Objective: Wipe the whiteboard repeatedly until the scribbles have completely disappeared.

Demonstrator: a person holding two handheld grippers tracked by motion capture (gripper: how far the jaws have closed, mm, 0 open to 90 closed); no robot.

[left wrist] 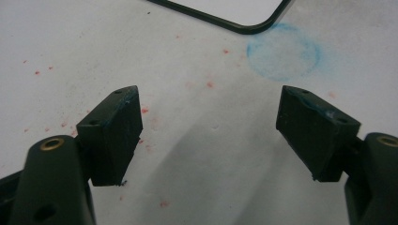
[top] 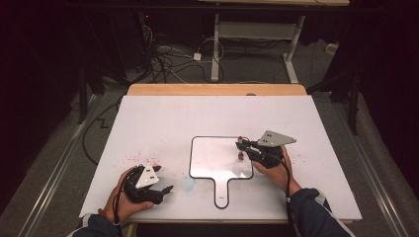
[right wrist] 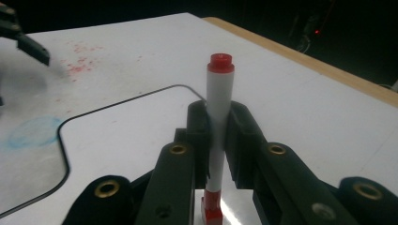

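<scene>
So the right tool (top: 242, 148) is clamped on a red marker (right wrist: 219, 122), upright over the small whiteboard (top: 210, 158), which looks blank. Writing seems yet to start; left tool (left wrist: 209, 136) sits apart, empty, on the tabletop (top: 163, 118).

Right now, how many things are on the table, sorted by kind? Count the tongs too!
Tongs: 2, the left tongs open and empty, the right tongs shut on the marker
Red-capped marker: 1, held upright
Whiteboard with a handle: 1
Blue smudge circle: 1
Total: 5
</scene>
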